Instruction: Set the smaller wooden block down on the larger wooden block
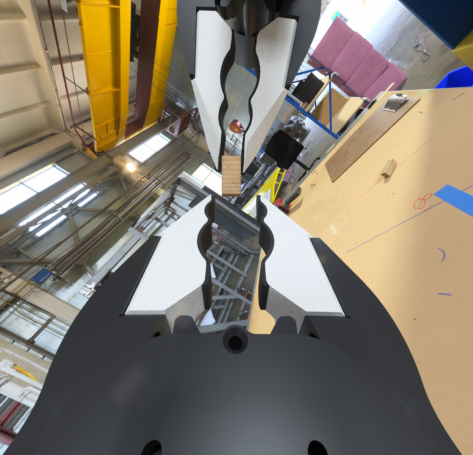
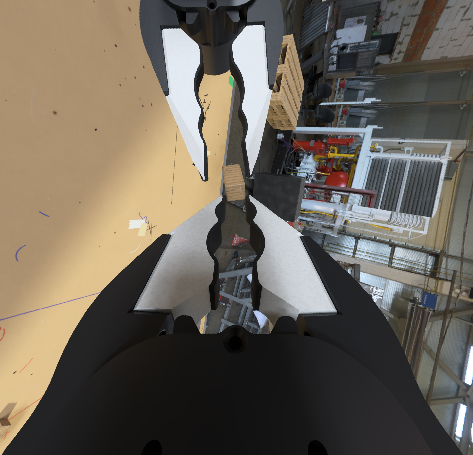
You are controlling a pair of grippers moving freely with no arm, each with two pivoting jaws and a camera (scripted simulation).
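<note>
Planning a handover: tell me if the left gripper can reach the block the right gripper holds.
Probably yes: the left gripper is open and faces the block, whose free end juts from the right gripper toward it; nothing lies between.

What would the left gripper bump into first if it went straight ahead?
Most likely the wooden block, pinched by the right gripper, which sits straight ahead of the open left gripper. How far off it is remains hard to judge.
</note>
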